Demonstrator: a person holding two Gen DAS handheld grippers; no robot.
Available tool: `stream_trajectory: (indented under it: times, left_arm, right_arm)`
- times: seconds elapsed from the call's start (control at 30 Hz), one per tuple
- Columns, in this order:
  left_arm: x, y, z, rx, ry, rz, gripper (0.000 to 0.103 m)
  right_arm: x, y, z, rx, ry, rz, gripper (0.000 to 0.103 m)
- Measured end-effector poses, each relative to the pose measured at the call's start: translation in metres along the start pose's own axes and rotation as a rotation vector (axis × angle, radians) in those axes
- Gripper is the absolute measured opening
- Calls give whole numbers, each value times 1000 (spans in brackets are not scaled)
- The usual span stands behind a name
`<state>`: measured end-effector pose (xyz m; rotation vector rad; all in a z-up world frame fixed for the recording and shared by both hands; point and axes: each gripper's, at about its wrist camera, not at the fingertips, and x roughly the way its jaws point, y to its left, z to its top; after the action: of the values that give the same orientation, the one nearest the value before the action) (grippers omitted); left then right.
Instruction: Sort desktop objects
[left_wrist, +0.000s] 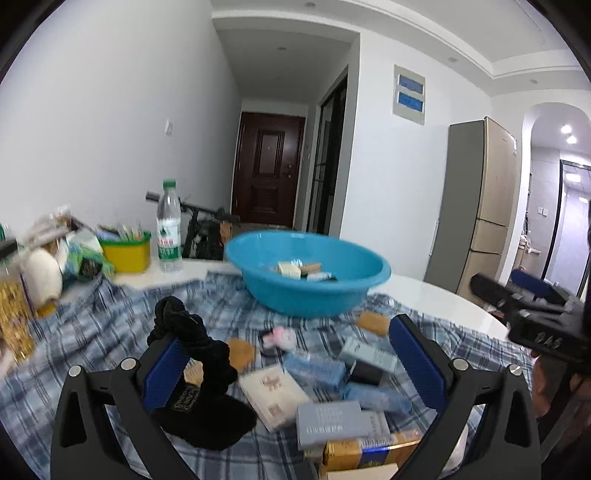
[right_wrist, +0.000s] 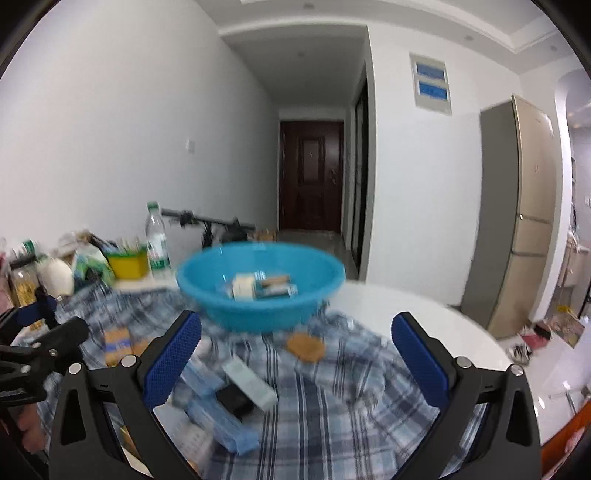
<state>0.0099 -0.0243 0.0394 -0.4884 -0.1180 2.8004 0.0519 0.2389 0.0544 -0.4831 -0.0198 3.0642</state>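
Observation:
A blue basin (left_wrist: 258, 291) stands at the back of the plaid cloth (left_wrist: 110, 332) and holds a few small boxes (left_wrist: 290, 270). My left gripper (left_wrist: 291, 365) is open above a pile of small blue, grey and white boxes (left_wrist: 314, 369). A black drawstring pouch (left_wrist: 199, 373) lies against its left finger. The right gripper's body (left_wrist: 535, 314) shows at the right edge. In the right wrist view, my right gripper (right_wrist: 297, 360) is open over the cloth (right_wrist: 332, 406) with nothing between its fingers. The basin (right_wrist: 229, 317) sits just beyond it, and the boxes (right_wrist: 247, 384) lie to its left.
A water bottle (left_wrist: 169, 229), a yellow tub (left_wrist: 127, 253) and snack packets (left_wrist: 79, 254) crowd the table's far left. Brown square pads (left_wrist: 373, 322) and a pink toy (left_wrist: 282, 338) lie on the cloth. The bare white tabletop (right_wrist: 424, 314) extends to the right; a fridge (right_wrist: 517, 214) stands behind.

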Motion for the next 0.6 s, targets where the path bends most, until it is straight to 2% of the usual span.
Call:
stream_trajectory:
  times: [0.1, 0.23, 0.37, 0.47, 0.6]
  left_arm:
    - [7, 2, -12, -21, -6, 17, 103]
    - [7, 4, -21, -10, -53, 75, 103]
    - [3, 6, -26, -8, -99, 74, 103]
    - [6, 6, -31, 1, -100, 85, 103]
    - [16, 7, -37, -3, -46, 100, 103]
  right_arm:
    - [8, 2, -20, 21, 15, 3, 103]
    - [10, 7, -40, 23, -33, -37, 103]
    - [13, 10, -47, 21, -58, -38, 103]
    - [12, 13, -50, 24, -79, -15, 103]
    - [7, 21, -54, -22, -114, -29, 103]
